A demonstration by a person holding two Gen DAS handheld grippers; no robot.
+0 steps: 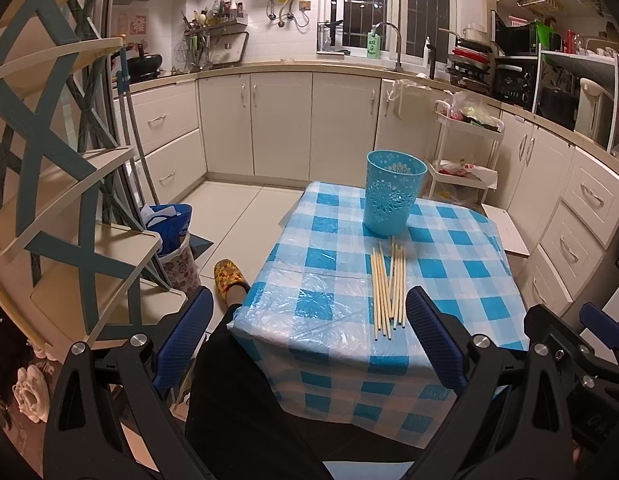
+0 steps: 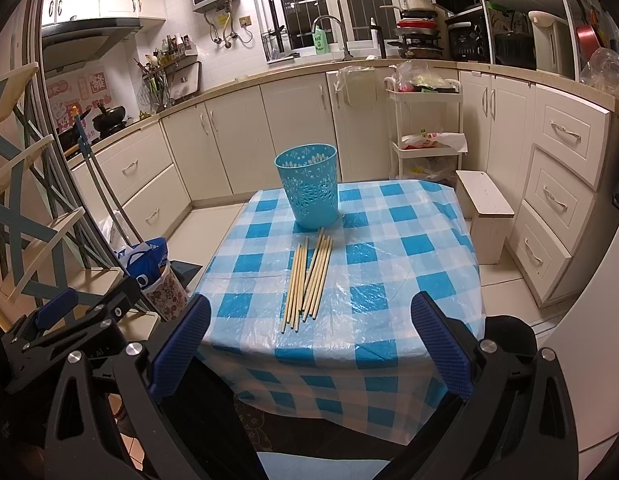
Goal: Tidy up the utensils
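Several wooden chopsticks (image 1: 387,288) (image 2: 307,282) lie loose on a small table with a blue-and-white checked cloth (image 1: 449,264) (image 2: 389,272). Behind them stands an upright, light blue perforated holder (image 1: 392,193) (image 2: 311,185). My left gripper (image 1: 309,308) hangs open in front of the table's near edge, left of the chopsticks. My right gripper (image 2: 309,316) is open too, held before the near edge with the chopstick ends between its blue fingers (image 2: 439,350). Neither gripper touches anything.
A person's leg and patterned slipper (image 1: 227,276) sit left of the table. A bin with a blue bag (image 1: 171,232) (image 2: 151,264) and a wooden shelf rack (image 1: 69,208) stand further left. A white stool (image 2: 485,208), a trolley (image 2: 427,136) and cabinets are at the right.
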